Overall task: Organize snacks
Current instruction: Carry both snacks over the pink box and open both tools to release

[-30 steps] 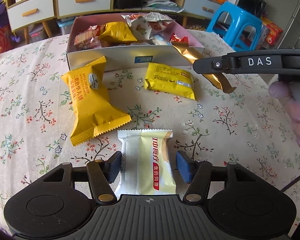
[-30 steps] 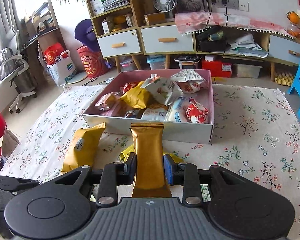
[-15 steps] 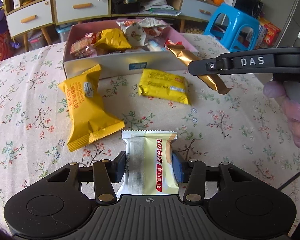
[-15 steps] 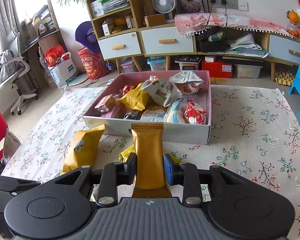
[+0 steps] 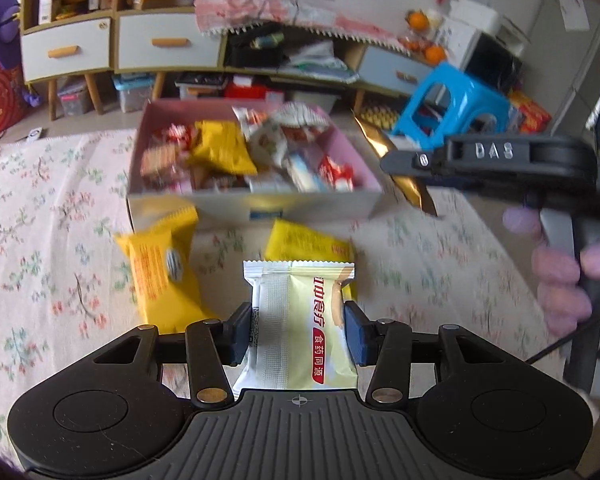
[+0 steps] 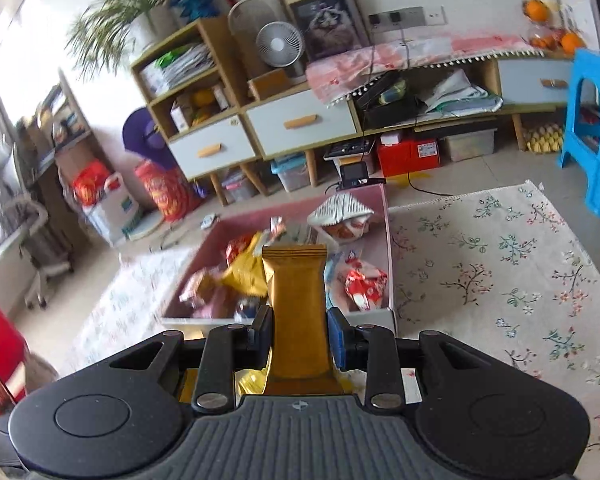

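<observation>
The left gripper [image 5: 296, 334] pinches a white and pale green snack packet [image 5: 300, 328] by its sides, both blue pads [image 5: 354, 338] pressed against the wrapper; its jaws have just been closing, and the packet sits between them, raised off the floral tablecloth [image 5: 40, 240]. The right gripper [image 6: 298, 334] is clamped on a long gold wrapper [image 6: 296, 312], which stands upright between its narrow-set fingers; in the left wrist view the same wrapper [image 5: 380, 144] hangs tilted beside the right wall of the open box [image 5: 256, 204]. A hand in a pale purple glove [image 5: 560, 276] grips the right tool's handle at the right edge of that view. The box, pink inside and white outside, stands toward the far edge of the tablecloth and holds a mixed heap of snacks, among them a yellow pack [image 5: 220, 148] and red-and-white packets [image 6: 362, 284]. Two yellow packets lie on the tablecloth just in front of the box's near wall: a larger one [image 5: 164, 272] to the left, and a flatter one [image 5: 308, 246] partly hidden behind the held white packet. A blue plastic stool [image 5: 452, 100] stands on the floor beyond the table's far right corner.
</observation>
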The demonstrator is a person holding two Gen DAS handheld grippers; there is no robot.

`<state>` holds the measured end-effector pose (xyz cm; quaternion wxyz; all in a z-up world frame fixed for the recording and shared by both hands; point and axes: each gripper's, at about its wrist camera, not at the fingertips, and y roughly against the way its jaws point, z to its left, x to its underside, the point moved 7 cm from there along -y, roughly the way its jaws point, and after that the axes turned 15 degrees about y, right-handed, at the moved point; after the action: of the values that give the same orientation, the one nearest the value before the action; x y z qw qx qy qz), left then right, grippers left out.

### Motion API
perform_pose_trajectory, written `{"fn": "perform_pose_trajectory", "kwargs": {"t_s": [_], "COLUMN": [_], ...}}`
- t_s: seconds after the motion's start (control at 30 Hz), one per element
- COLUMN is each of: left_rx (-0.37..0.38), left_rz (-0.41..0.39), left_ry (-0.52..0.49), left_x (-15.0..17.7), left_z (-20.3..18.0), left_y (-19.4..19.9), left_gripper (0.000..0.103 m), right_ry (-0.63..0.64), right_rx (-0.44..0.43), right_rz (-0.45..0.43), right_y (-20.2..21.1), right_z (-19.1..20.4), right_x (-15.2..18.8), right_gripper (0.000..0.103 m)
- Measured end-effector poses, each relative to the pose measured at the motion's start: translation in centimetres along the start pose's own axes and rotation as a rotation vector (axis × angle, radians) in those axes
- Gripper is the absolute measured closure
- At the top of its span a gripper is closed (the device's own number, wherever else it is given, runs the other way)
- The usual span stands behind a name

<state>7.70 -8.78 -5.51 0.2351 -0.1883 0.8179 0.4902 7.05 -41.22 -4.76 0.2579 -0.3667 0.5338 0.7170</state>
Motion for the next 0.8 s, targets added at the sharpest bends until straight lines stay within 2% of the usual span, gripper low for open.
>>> {"fn": "perform_pose_trajectory", "kwargs": {"t_s": [0.27, 0.4, 0.8], "left_rx": [0.008, 0.015, 0.052], "left_rz": [-0.089, -0.098, -0.085], "left_ry": [0.090, 0.118, 0.126], "left_x": [-5.9, -8.1, -10.3], "left_z": [0.5, 0.7, 0.2], "left_y": [-2.1, -4.6, -10.8], "left_gripper": [0.058, 0.058, 0.058], "right_ry": [-0.103, -0.116, -0.126], "right_rx": [0.032, 0.044, 0.105], "right_rz": [-0.009, -0.001, 0.036], "right_y": [-3.0, -4.5, -8.1], "right_z": [-1.1, -1.5, -3.1], "right_x": [-1.5, -1.9, -1.5], "right_gripper": [0.085, 0.085, 0.085]}}
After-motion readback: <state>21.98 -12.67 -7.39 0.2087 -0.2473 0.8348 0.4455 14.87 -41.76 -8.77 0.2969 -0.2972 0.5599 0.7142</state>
